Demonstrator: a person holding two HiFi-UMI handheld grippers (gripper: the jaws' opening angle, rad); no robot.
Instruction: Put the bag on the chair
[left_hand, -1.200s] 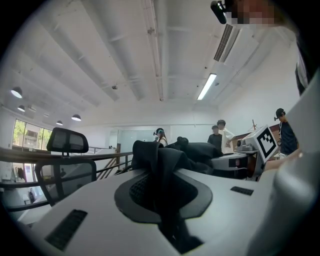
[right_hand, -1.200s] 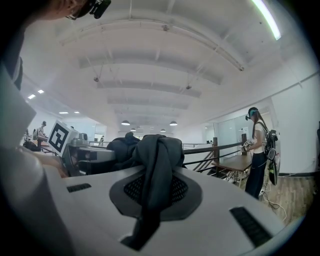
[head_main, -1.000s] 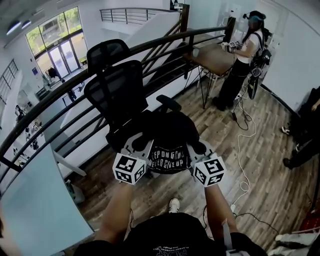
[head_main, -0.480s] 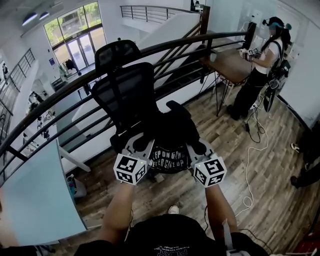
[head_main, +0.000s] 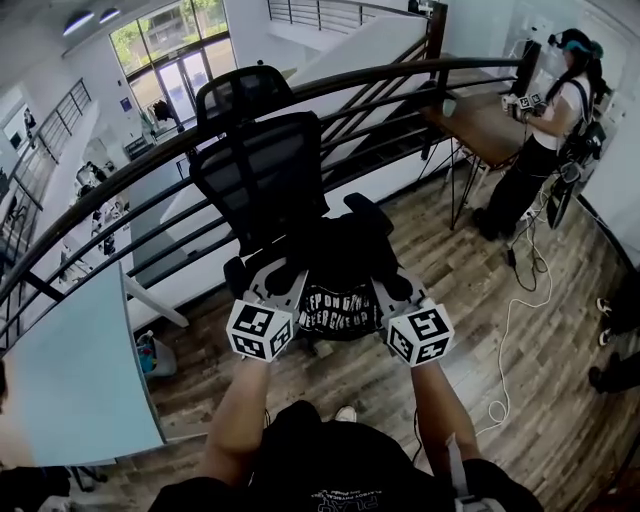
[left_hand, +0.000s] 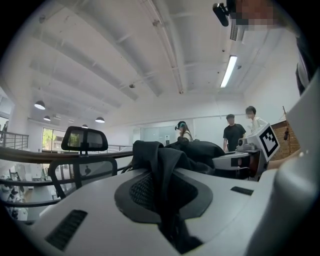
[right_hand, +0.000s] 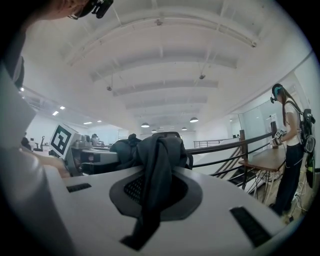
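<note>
The black bag (head_main: 338, 268) with white lettering hangs over the seat of a black mesh office chair (head_main: 262, 175); whether it rests on the seat I cannot tell. My left gripper (head_main: 283, 288) holds its left side and my right gripper (head_main: 391, 292) its right side. In the left gripper view, a dark fabric strap (left_hand: 159, 165) is pinched where the left gripper (left_hand: 167, 200) closes, and the chair's headrest (left_hand: 84, 139) shows beyond. In the right gripper view, the right gripper (right_hand: 152, 200) is shut on a similar strap (right_hand: 156, 160). The seat is mostly hidden by the bag.
A dark curved railing (head_main: 120, 185) runs behind the chair, above a stairwell. A wooden table (head_main: 490, 125) with a standing person (head_main: 545, 130) is at the right. A white cable (head_main: 515, 330) trails over the wood floor. A pale panel (head_main: 70, 370) lies at the left.
The head view has swung slightly, so the chair and room sit differently in frame. Both grippers keep their hold on the bag, in about the same place before the chair.
</note>
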